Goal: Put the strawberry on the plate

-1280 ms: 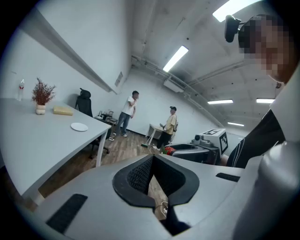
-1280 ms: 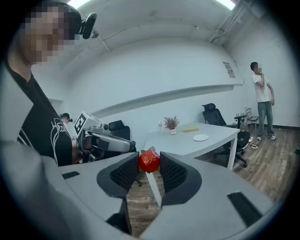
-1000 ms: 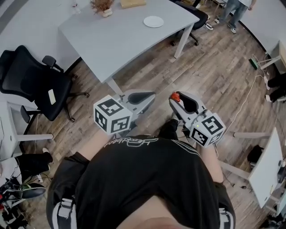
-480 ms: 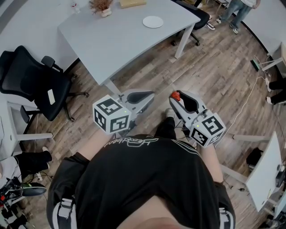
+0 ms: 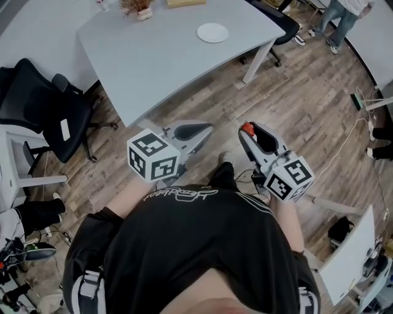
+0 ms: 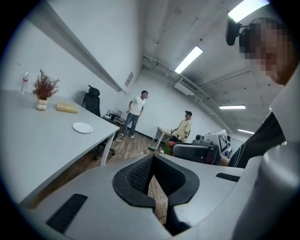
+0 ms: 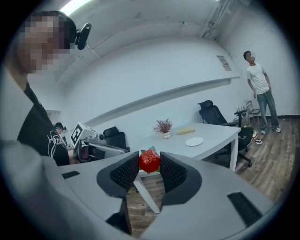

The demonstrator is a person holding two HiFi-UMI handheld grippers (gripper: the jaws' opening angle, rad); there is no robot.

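Observation:
A red strawberry (image 5: 246, 128) sits between the tips of my right gripper (image 5: 248, 130), held in the air over the wooden floor. In the right gripper view the black pads press on both sides of the strawberry (image 7: 149, 161), so my right gripper (image 7: 149, 165) is shut on it. My left gripper (image 5: 205, 130) hangs beside it at the left. Its pads meet at the tips with nothing between them, so my left gripper (image 6: 153, 158) is shut. A small white plate (image 5: 213, 32) lies on the far right part of the grey table (image 5: 153, 61), well ahead of both grippers.
A potted dry plant (image 5: 136, 7) and a yellowish block (image 5: 183, 3) stand at the table's far edge. A black office chair (image 5: 43, 116) stands left, another (image 5: 279, 21) behind the table's right end. A person (image 5: 344, 18) stands at the far right. A white table (image 5: 347, 260) is at the lower right.
Both grippers have moved forward toward the grey table, which now lies nearer. The strawberry stays gripped in the right gripper and the left gripper stays shut.

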